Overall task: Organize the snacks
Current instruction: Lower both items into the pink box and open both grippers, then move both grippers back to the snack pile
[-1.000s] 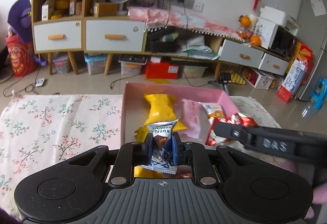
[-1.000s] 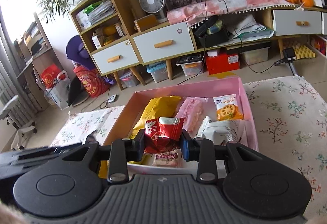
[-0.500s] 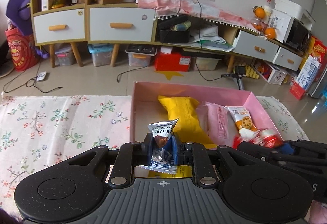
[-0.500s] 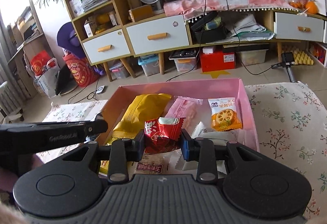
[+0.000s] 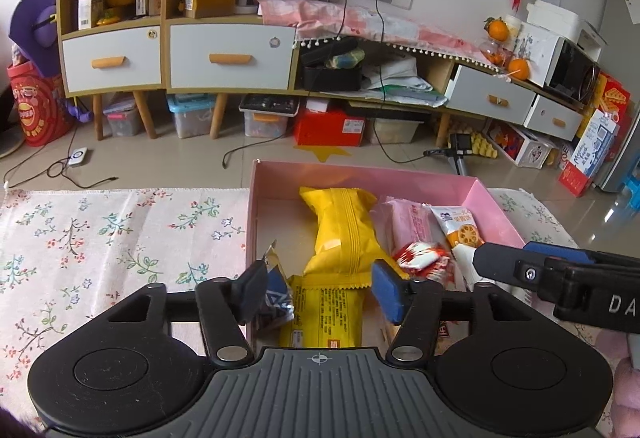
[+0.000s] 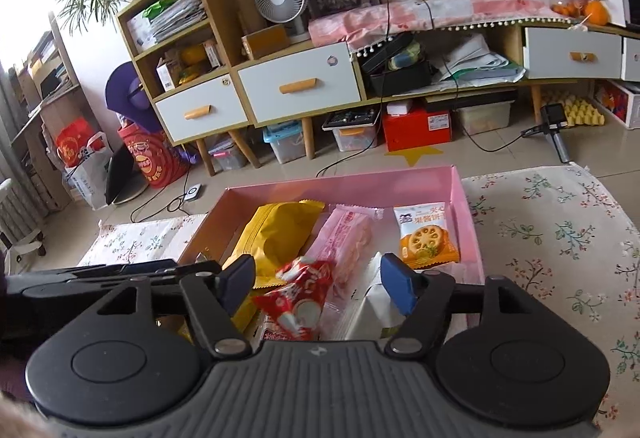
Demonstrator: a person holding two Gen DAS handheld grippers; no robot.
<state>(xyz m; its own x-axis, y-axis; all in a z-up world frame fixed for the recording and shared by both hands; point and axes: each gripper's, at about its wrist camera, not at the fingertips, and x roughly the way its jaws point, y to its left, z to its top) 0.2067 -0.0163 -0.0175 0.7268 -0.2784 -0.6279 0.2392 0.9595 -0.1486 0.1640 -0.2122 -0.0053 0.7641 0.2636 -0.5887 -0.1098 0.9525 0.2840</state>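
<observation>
Left tongs [image 5: 320, 290] are opening over the shallow pink cardboard box [image 5: 500, 214] on the counter — a small silver-and-blue foil chocolate packet [image 5: 278, 298] leans at the left pad. Right tongs [image 6: 318, 284] are opening too — a crinkled red-and-white snack wrapper [image 6: 298, 296] lies free between them, inside the box.

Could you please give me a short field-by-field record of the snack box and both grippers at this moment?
container: pink box on a floral tablecloth
left gripper: jaws opening, blue-silver truffle packet loose beside the left finger, over the box's near left corner
right gripper: jaws opening, red-white packet between them, no pad pressing it
already in box: yellow bag, pink packet, orange biscuit packet, white packet
tablecloth outside box: no snacks visible
</observation>
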